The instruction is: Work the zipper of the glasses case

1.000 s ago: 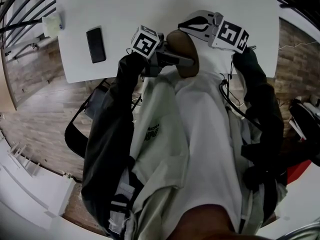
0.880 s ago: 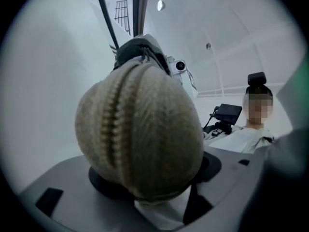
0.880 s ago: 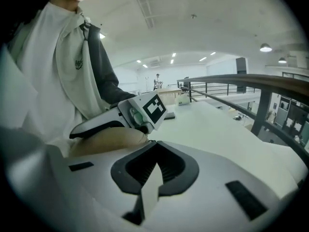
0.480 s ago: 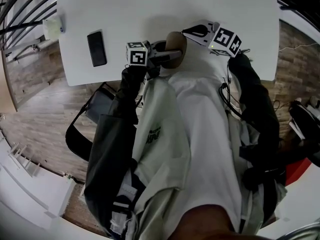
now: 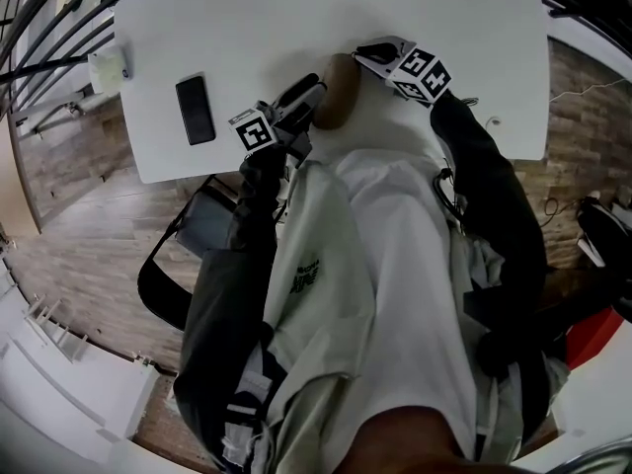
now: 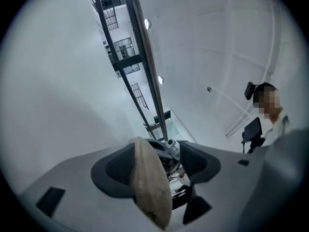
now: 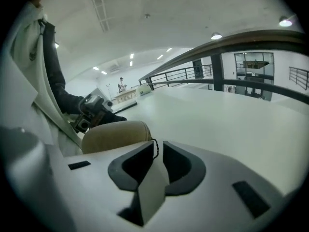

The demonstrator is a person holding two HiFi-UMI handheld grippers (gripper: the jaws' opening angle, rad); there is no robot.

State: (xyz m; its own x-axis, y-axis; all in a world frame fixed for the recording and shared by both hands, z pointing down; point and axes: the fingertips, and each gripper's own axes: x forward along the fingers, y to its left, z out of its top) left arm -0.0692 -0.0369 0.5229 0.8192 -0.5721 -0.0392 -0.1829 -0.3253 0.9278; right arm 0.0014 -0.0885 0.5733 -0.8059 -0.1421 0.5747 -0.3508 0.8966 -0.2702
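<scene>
Head view: gripping tan oval glasses case (image 5: 338,92) wide in left hand-held gripper (image 5: 306,100); pinching thin black zipper cord (image 7: 155,151) in narrow right hand-held gripper (image 5: 363,53), case just beyond its tips.

Count at this moment:
- 1 white table (image 5: 415,8).
- 1 glasses case (image 5: 338,89), tan.
- 1 zipper cord (image 7: 154,149), black.
- 1 phone (image 5: 195,110), black.
- 1 small pale box (image 5: 107,67).
- 2 grippers: 1 left gripper (image 6: 159,145) and 1 right gripper (image 7: 157,145).
- 2 marker cubes: 1 left cube (image 5: 255,131) and 1 right cube (image 5: 420,70).
- 1 dark bag (image 5: 197,227) on the floor.
- 1 person (image 5: 395,294), with 2 dark sleeves.
</scene>
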